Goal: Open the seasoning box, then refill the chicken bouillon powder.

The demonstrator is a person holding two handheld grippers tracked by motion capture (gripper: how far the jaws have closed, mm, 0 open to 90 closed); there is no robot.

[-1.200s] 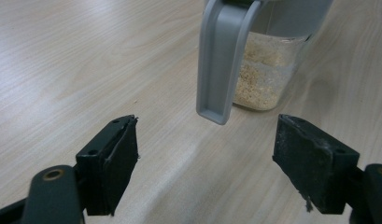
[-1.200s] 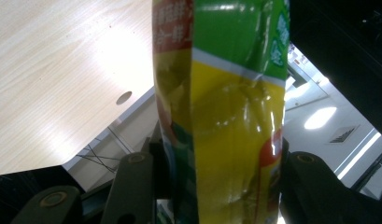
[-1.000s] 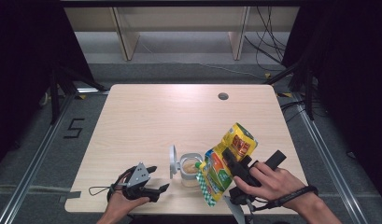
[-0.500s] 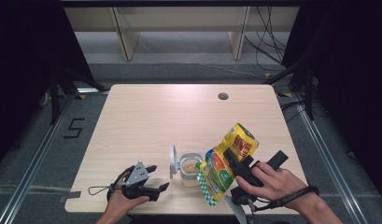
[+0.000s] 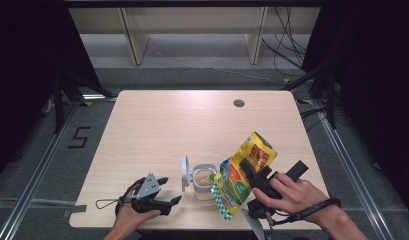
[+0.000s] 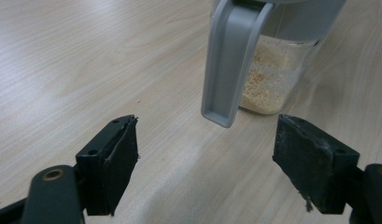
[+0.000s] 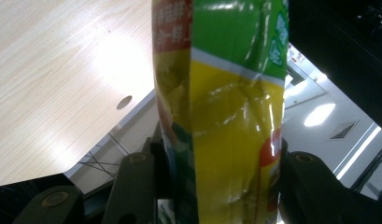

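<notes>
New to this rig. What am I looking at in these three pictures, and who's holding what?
No robot: a person works at a wooden table with a hand-held two-jaw gripper in each hand. The high view looks down from above; the other two cameras ride on the grippers. The right gripper is clamped on a yellow-green bag, tipped toward a clear jar. The jar stands on the table with its grey lid flipped open and pale granules inside. The left gripper rests beside the jar, jaws open, holding nothing.
</notes>
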